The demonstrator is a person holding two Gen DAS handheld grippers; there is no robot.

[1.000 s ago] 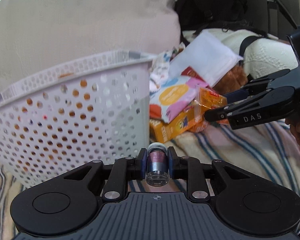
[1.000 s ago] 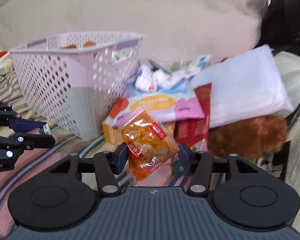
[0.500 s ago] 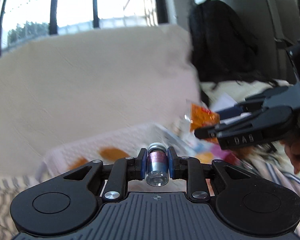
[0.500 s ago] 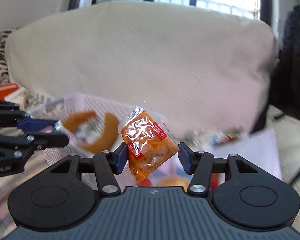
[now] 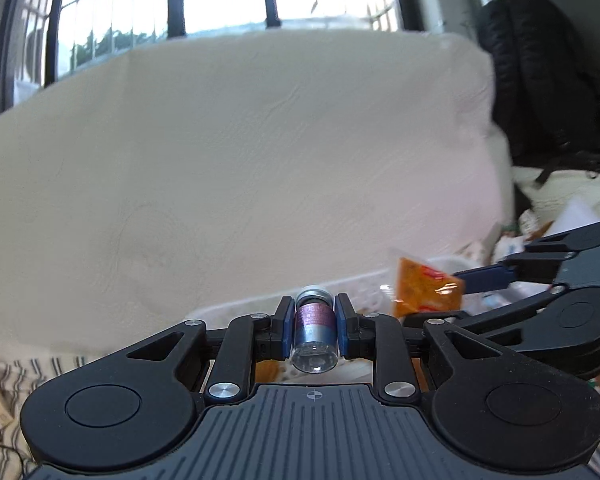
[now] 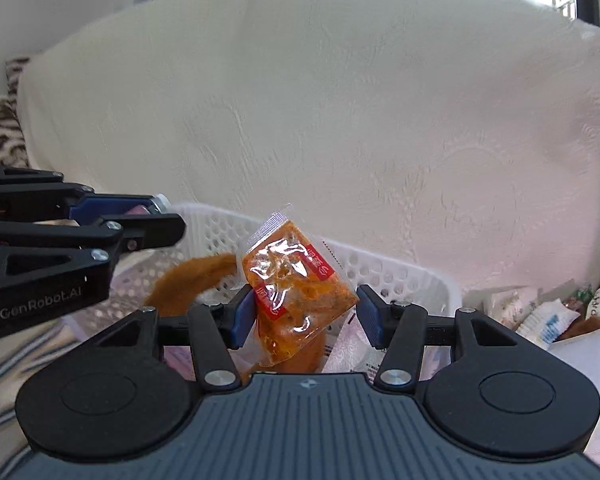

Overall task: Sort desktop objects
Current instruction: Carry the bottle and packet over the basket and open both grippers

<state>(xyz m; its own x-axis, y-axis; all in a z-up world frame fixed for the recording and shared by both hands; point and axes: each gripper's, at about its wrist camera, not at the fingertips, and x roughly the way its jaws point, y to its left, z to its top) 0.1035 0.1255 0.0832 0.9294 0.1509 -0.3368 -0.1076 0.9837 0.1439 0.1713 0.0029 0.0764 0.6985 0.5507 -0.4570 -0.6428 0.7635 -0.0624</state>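
My left gripper [image 5: 311, 314] is shut on a small glass vial [image 5: 314, 334] with a purple label and a metal cap. It hangs just above the near rim of the white perforated basket [image 6: 384, 270]. To its right, my right gripper [image 6: 306, 316] is shut on a clear orange sauce packet [image 6: 296, 284] with red labels, held over the basket's opening. The right gripper [image 5: 466, 280] and the packet [image 5: 422, 286] also show in the left wrist view. In the right wrist view the left gripper [image 6: 168, 220] comes in from the left, the vial's cap [image 6: 162, 201] at its tip.
An orange plush item [image 6: 192, 280] lies inside the basket. A large cream cushion [image 6: 340, 120] rises right behind it. Small snack packets [image 6: 540, 314] and a white pouch [image 6: 588, 348] lie to the right of the basket. A black backpack [image 5: 540, 80] stands at the back right.
Both grippers have risen and moved forward from in front of the basket to above its rim, each keeping its object. The pile of packets has dropped out of the middle of view.
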